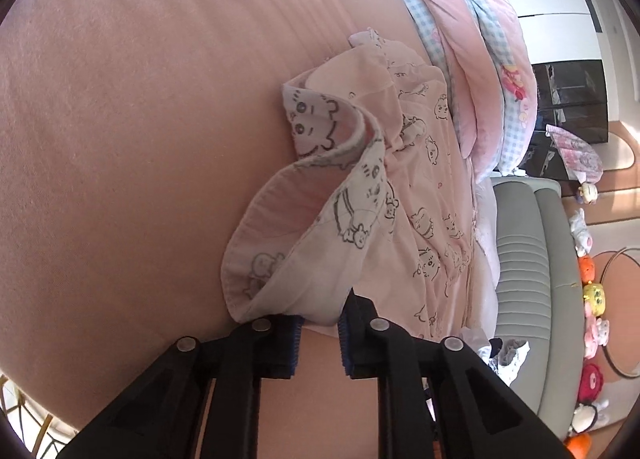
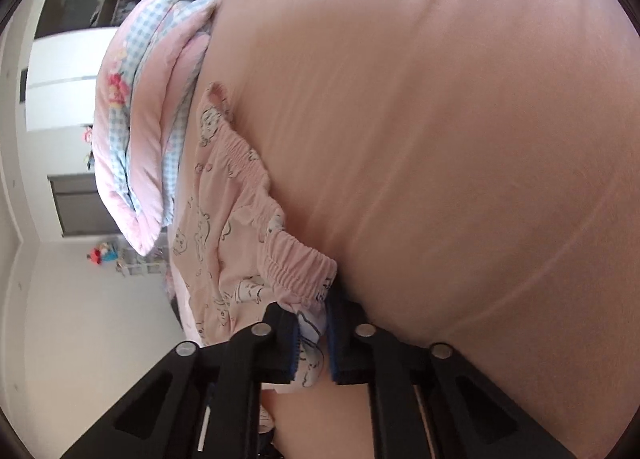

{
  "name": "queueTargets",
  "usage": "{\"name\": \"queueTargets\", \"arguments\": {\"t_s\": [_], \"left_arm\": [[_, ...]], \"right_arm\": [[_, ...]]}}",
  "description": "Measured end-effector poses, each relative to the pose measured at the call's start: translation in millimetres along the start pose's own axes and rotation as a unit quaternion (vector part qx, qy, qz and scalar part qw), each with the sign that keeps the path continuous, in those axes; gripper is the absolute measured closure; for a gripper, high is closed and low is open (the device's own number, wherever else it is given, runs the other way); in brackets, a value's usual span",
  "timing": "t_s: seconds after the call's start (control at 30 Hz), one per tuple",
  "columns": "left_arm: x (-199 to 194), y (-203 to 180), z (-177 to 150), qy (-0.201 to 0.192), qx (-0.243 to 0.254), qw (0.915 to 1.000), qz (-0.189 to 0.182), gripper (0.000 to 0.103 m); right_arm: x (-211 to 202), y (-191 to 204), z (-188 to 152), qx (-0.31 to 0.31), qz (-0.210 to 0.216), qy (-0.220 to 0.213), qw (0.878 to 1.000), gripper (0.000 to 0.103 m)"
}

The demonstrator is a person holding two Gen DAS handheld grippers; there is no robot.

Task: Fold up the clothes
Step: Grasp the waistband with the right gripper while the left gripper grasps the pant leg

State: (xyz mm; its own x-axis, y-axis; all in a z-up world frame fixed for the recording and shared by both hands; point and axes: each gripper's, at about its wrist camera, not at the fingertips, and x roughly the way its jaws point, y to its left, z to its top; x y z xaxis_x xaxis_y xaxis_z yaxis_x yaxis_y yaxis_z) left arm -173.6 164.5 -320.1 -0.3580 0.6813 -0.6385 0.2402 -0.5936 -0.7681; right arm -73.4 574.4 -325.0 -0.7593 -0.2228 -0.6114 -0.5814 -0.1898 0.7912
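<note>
Pink pyjama pants [image 1: 404, 195] with a grey cartoon-animal print lie crumpled on the pink bed sheet [image 1: 140, 139]. In the left wrist view my left gripper [image 1: 318, 329] stands at a leg cuff, with the cloth's edge draped between its blue pads and a clear gap between the pads. In the right wrist view my right gripper [image 2: 314, 339] is shut on the elastic waistband end of the pants [image 2: 256, 227], with cloth bunched between the pads. The pants stretch away from both grippers toward the folded quilt.
A folded pink and blue-checked quilt [image 1: 472, 59] lies along the bed behind the pants; it also shows in the right wrist view [image 2: 140, 111]. A grey padded bed frame [image 1: 528, 259] and plush toys [image 1: 592, 299] on the floor lie past the bed's edge.
</note>
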Motion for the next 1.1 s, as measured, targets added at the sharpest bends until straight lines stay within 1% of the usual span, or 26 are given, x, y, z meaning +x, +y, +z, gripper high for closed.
{"name": "queueTargets", "arguments": {"t_s": [0.1, 0.13, 0.33, 0.47, 0.57, 0.63, 0.7, 0.73, 0.8, 0.83, 0.9, 0.93, 0.97, 1.0, 1.1], "left_arm": [[-1.8, 6.7, 1.9, 0.003, -0.025, 0.9996, -0.015, 0.089], [-1.7, 6.3, 1.3, 0.002, -0.027, 0.9995, -0.018, 0.089], [0.2, 0.4, 0.7, 0.005, -0.011, 0.9998, -0.015, 0.089], [0.5, -0.8, 1.1, 0.008, -0.006, 0.9999, -0.011, 0.089], [-2.3, -13.5, -0.1, 0.010, 0.037, 0.9989, 0.027, 0.090], [-4.3, -22.3, -1.0, 0.011, 0.066, 0.9963, 0.054, 0.093], [-9.5, -33.9, -4.5, -0.006, 0.108, 0.9897, 0.093, 0.094], [-13.1, -38.9, -6.4, -0.016, 0.129, 0.9850, 0.114, 0.095], [-20.2, -45.7, -7.4, -0.032, 0.154, 0.9775, 0.141, 0.096], [-23.8, -49.0, -7.8, -0.040, 0.165, 0.9733, 0.154, 0.096], [-30.6, -49.0, -4.7, -0.041, 0.165, 0.9718, 0.164, 0.097], [-33.9, -47.6, -3.1, -0.040, 0.162, 0.9720, 0.166, 0.097], [-37.2, -46.1, -1.5, -0.039, 0.158, 0.9723, 0.168, 0.097], [-39.4, -45.6, -0.3, -0.040, 0.158, 0.9717, 0.171, 0.097], [-45.7, -44.0, -0.3, -0.044, 0.166, 0.9684, 0.181, 0.097]], "right_arm": [[0.4, -5.7, 0.3, 0.014, 0.004, 0.001, 1.000, 0.102], [0.6, -7.6, 0.4, 0.018, 0.006, 0.001, 1.000, 0.102], [1.5, -19.1, 0.9, 0.045, 0.014, 0.003, 0.999, 0.101], [1.1, -4.6, 0.4, -0.001, -0.016, 0.005, 1.000, 0.098], [0.8, 7.4, 0.0, -0.039, -0.040, 0.007, 0.998, 0.098], [0.6, 15.4, -0.2, -0.064, -0.057, 0.008, 0.996, 0.098], [-1.2, 32.8, -5.3, -0.119, -0.093, -0.003, 0.989, 0.096], [-3.9, 41.5, -8.1, -0.143, -0.103, -0.013, 0.984, 0.096], [-10.5, 58.4, -13.6, -0.189, -0.119, -0.034, 0.974, 0.096], [-13.2, 66.7, -17.5, -0.218, -0.139, -0.046, 0.965, 0.096], [-16.0, 81.8, -26.2, -0.277, -0.195, -0.070, 0.938, 0.096], [-14.9, 86.3, -29.8, -0.297, -0.217, -0.075, 0.927, 0.096], [-14.0, 87.9, -32.8, -0.309, -0.225, -0.073, 0.921, 0.097], [-13.5, 87.4, -34.8, -0.312, -0.227, -0.068, 0.920, 0.097], [-13.2, 80.4, -36.1, -0.302, -0.236, -0.051, 0.922, 0.097]]}}
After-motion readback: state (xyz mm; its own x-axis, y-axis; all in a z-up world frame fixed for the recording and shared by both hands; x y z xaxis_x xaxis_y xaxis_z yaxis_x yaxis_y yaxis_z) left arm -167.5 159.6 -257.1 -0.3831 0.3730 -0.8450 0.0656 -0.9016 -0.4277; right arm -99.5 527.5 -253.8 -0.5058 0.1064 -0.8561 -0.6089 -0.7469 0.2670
